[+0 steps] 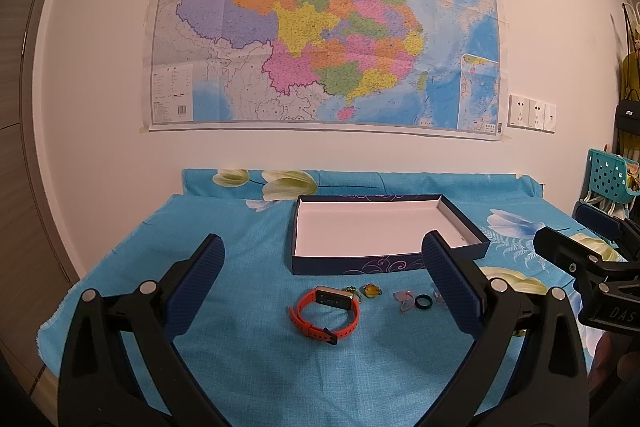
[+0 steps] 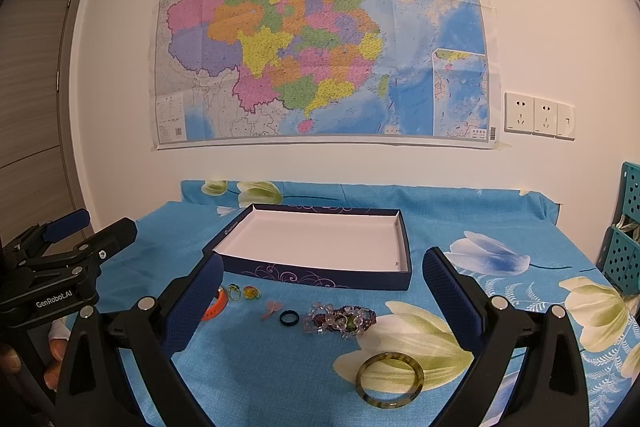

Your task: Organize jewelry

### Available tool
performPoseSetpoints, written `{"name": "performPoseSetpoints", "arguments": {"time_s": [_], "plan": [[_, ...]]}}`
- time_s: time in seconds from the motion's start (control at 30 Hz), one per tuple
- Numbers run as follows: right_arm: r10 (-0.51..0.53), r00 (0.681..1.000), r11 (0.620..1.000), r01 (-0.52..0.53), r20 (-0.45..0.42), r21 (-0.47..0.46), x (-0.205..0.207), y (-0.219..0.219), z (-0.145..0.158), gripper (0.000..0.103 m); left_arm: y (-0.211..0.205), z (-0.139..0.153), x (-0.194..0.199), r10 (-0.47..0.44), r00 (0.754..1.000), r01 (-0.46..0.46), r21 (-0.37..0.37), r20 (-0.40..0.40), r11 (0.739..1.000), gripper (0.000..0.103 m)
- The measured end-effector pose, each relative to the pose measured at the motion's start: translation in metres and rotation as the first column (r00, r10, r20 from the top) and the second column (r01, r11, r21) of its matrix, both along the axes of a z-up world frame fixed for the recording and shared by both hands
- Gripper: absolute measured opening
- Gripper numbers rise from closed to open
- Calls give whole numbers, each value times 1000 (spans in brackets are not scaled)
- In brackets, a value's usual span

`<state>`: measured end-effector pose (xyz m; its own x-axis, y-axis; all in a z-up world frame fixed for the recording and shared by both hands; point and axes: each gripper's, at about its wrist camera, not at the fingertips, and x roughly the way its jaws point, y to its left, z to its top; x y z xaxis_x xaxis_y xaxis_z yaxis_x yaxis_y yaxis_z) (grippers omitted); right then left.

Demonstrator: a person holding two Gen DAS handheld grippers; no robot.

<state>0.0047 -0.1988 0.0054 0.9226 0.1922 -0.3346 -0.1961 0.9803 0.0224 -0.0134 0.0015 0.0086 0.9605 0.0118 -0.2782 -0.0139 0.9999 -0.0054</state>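
Hovering wide open and empty, left tongs [image 1: 323, 269] and right tongs [image 2: 323, 281] are facing jewelry lined up before the empty box [image 2: 320, 239] awaiting sorting.

I see an empty navy box [image 2: 320, 277] mid-table; orange watch [image 1: 325, 315], rings [image 2: 289, 318], beaded bracelet [image 2: 340, 319], green bangle [image 2: 390, 379] nearer the front edge.

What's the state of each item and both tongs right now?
Left tongs: open, empty.
Right tongs: open, empty.
Box: open, nothing inside.
Orange watch: strap buckled in a loop, on the cloth.
Dark ring: flat on the cloth.
Beaded bracelet: bunched, on the cloth.
Green bangle: flat, nearest the right tongs.
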Motion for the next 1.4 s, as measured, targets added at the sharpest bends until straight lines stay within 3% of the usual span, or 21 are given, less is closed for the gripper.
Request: {"name": "performPoseSetpoints", "arguments": {"time_s": [1.4], "plan": [[10, 1000, 1000, -10, -20, 5, 4, 2, -8, 97, -5, -10, 6, -10, 1000, 10, 3, -27, 1000, 97]]}}
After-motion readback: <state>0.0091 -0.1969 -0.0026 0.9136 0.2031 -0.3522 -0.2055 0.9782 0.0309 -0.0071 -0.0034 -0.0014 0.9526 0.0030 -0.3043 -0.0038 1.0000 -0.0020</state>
